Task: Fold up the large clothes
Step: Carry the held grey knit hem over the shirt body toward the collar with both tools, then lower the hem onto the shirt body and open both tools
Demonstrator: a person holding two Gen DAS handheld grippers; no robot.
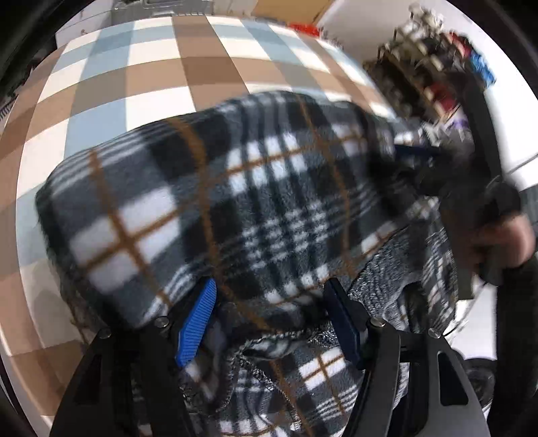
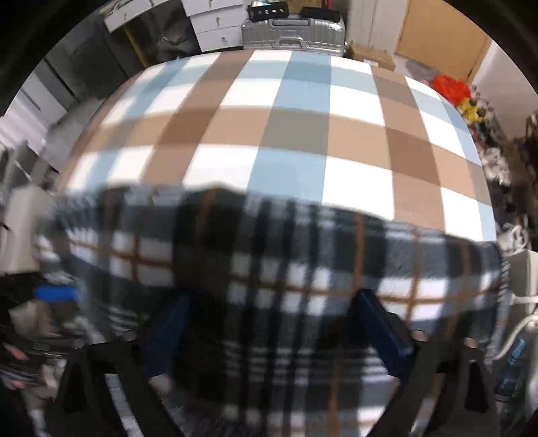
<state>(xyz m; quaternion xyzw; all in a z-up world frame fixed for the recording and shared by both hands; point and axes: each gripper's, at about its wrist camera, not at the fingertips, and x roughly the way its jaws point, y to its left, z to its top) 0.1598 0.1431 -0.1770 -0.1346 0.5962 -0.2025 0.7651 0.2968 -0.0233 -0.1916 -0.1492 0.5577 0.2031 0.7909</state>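
Observation:
A black, white and grey plaid fleece garment [image 1: 235,201] with thin tan lines lies bunched on the checked table [image 1: 151,77]. My left gripper [image 1: 269,322] points down at its near hem. Folds of cloth lie between the two fingers, and the bright blue pad [image 1: 196,322] shows a bare face. In the right wrist view the garment [image 2: 302,269] stretches across the table's near side. My right gripper [image 2: 274,332] hangs wide open over it, with cloth below and between the fingers. A hand [image 1: 504,235] holds that gripper at the garment's right end.
The tan, blue and white checked tablecloth [image 2: 269,134] runs far beyond the garment. Past the table's far edge stand a silver suitcase [image 2: 292,33], white drawers [image 2: 215,30] and a cardboard box [image 2: 373,55]. A cluttered rack [image 1: 420,67] and a red bag [image 2: 450,87] sit to the right.

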